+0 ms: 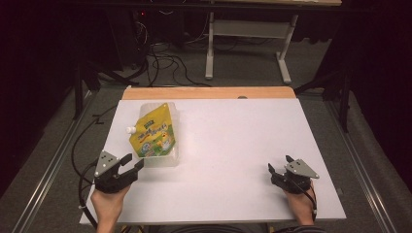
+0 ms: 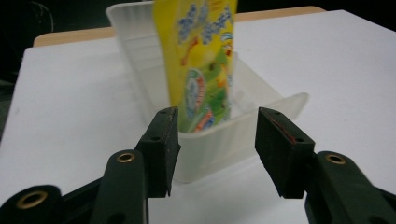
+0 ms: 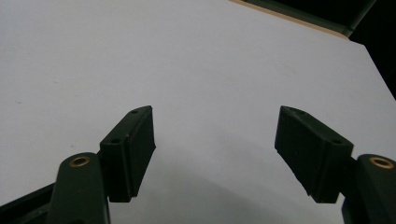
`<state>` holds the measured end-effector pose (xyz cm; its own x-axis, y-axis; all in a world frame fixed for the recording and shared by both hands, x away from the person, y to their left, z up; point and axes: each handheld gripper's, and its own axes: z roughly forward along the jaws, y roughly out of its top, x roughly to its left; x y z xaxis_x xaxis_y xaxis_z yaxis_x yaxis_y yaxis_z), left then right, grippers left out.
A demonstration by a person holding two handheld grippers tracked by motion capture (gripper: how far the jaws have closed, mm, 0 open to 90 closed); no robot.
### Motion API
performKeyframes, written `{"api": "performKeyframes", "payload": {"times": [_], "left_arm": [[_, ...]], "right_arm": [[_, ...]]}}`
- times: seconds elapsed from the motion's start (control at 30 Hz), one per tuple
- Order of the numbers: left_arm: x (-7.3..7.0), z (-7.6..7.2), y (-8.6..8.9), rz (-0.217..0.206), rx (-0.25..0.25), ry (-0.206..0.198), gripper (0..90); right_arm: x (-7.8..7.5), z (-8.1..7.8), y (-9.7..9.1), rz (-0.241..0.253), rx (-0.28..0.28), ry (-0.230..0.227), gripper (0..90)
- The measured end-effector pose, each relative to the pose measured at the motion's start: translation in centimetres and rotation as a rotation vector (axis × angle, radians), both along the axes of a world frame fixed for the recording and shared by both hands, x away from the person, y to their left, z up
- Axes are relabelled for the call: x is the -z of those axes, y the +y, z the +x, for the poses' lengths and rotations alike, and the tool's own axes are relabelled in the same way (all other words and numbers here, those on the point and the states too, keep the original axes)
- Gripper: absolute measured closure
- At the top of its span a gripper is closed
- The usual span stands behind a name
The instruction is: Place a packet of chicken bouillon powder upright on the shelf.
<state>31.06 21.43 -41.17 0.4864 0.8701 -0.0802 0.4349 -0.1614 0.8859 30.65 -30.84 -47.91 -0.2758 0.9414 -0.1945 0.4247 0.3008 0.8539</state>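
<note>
A yellow spouted pouch (image 1: 153,133) with cartoon print leans inside a clear plastic container (image 1: 167,162) on the left half of the white table (image 1: 233,141). In the left gripper view the pouch (image 2: 201,56) stands upright in the container (image 2: 219,144), just beyond my jaws. My left gripper (image 1: 136,161) sits at the container's near end, open, its pads apart from the container and nothing between them (image 2: 215,114). My right gripper (image 1: 279,162) rests near the table's front right, open over bare table (image 3: 215,112).
A wooden strip (image 1: 209,92) runs along the table's far edge. Behind it are a white desk frame (image 1: 248,43) and cables on the dark floor. Metal rails (image 1: 46,174) run along both sides of the table.
</note>
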Motion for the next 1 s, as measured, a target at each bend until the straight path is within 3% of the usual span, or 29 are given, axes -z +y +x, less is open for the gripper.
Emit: {"api": "performKeyframes", "payload": {"times": [0.17,0.2,0.23,0.37,0.57,0.7,0.9,1.0], "left_arm": [[0.4,-0.9,-2.4,-0.014,0.075,-0.018,48.7],[0.9,-1.0,-3.9,-0.010,0.112,-0.029,47.9],[0.9,-1.0,-3.9,-0.010,0.112,-0.029,47.5],[2.4,-0.5,-7.2,0.006,0.204,-0.010,46.7],[4.6,0.7,-11.1,0.042,0.275,0.010,46.4],[5.4,1.4,-12.5,0.044,0.295,0.022,46.3],[6.4,2.3,-13.8,0.052,0.282,0.037,45.9],[7.0,2.5,-14.1,0.082,0.271,0.045,45.2]], "right_arm": [[0.0,0.0,-0.1,0.002,-0.001,-0.002,29.3],[0.0,0.0,-0.1,0.005,-0.003,-0.004,29.3],[0.0,0.0,-0.1,0.005,-0.003,-0.004,29.3],[0.0,0.0,-0.1,0.009,-0.007,-0.006,29.8],[0.0,-0.1,-0.2,0.018,-0.003,-0.005,30.4],[0.0,0.0,-0.2,0.019,-0.006,-0.006,30.5],[0.0,-0.1,-0.2,0.018,-0.005,-0.008,30.8],[0.0,-0.1,-0.2,0.019,-0.005,-0.007,30.8]]}}
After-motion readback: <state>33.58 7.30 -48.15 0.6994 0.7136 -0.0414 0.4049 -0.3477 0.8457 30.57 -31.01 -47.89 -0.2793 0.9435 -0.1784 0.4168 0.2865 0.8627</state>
